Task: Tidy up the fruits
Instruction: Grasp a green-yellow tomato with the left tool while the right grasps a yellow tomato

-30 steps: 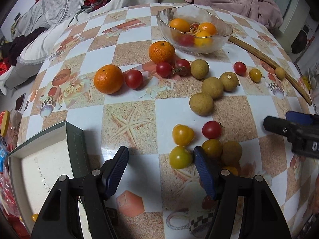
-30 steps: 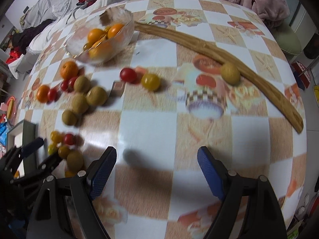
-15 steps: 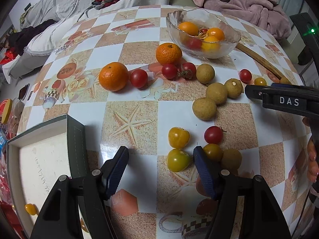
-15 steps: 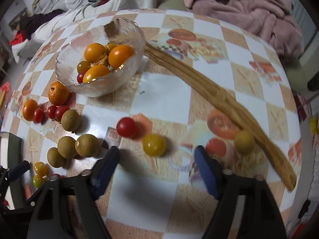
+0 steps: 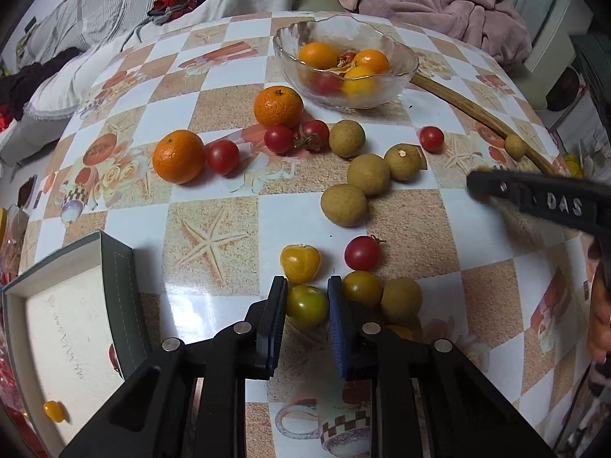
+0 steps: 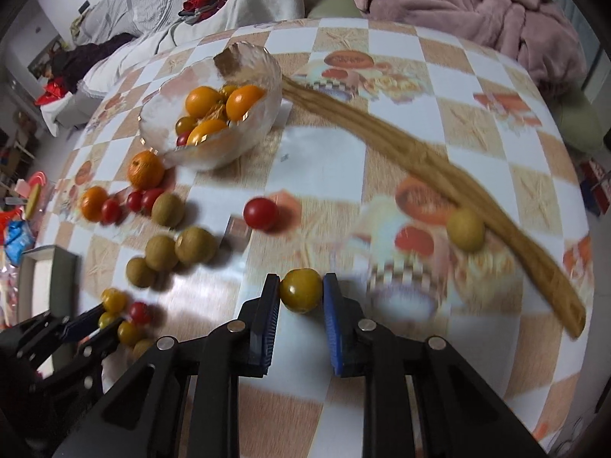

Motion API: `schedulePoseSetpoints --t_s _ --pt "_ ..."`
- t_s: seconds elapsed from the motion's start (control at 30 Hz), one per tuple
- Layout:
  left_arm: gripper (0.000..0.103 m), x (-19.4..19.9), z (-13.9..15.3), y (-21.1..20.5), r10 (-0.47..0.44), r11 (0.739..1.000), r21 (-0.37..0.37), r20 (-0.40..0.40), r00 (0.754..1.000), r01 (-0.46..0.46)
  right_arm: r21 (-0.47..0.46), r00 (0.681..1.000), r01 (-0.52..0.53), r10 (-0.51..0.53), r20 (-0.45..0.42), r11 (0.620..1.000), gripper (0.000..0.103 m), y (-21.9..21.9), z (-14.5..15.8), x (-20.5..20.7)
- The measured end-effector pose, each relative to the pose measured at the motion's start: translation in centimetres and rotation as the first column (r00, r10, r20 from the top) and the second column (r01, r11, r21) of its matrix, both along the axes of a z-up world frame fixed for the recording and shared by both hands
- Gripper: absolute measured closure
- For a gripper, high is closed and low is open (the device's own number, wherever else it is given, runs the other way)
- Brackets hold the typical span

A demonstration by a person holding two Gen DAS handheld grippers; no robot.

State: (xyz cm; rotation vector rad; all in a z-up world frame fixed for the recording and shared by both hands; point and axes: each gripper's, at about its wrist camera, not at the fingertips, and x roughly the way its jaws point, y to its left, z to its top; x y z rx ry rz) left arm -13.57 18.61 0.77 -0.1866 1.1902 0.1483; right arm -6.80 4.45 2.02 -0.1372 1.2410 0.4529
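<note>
The left hand-held gripper clenched a greenish-yellow tomato at lower centre of the bench. The right hand-held gripper clenched a yellow tomato at lower centre, below the glass bowl.

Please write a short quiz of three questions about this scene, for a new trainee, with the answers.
1. True or false: the left gripper is closed on a red tomato.
2. What does the right gripper hold?
A. a yellow tomato
B. an orange
C. a brown longan
3. Fill in: the glass bowl stands ____ the wooden stick.

Key
1. False: it grips the greenish-yellow tomato.
2. A: the yellow tomato sits between its blue pads.
3. Beside; its rim hides the stick's far end.
</note>
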Motion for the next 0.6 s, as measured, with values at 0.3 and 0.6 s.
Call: schedulePoseSetpoints --t_s 0.3,0.6 --pt "0.08 -1.5 1.1 1.0 0.037 0.998 -0.048 0.006 0.999 -0.037 0.04 0.998 0.036 -0.034 -0.057 0.999 0.078 -1.8 0.2 -2.9" --pt "0.08 -3.3 2.6 2.1 0.054 0.997 -0.059 0.035 0.998 -0.052 0.045 0.999 0.023 -0.021 -0.045 0.999 0.078 -0.7 1.4 -3.7"
